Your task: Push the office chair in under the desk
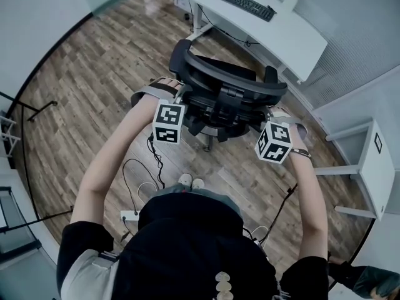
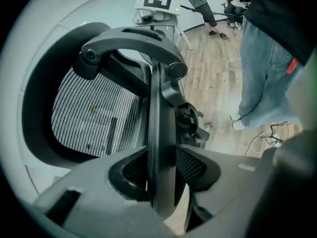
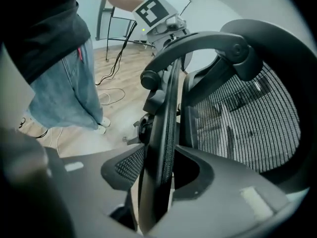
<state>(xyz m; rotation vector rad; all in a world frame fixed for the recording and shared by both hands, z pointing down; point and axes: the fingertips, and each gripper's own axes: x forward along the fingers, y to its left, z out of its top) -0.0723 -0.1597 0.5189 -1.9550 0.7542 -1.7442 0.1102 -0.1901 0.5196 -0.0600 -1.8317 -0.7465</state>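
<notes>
Desk (image 1: pixel 275 24) stands ahead; office chair (image 1: pixel 219 92) sits clear of it, out on the floor (image 1: pixel 94 74). Left gripper (image 2: pixel 161 175) pinches the backrest rim (image 2: pixel 161 108), right gripper (image 3: pixel 158 175) straddles it wide, unclamped. Likely risk: lopsided push swivels chair off-line.

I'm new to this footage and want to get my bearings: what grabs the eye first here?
A black office chair fills the middle of the head view, standing on the wood floor a little short of the white desk, which carries a keyboard, at the top. The left claw and the right claw each have a side edge of the chair's backrest between their jaws.
</notes>
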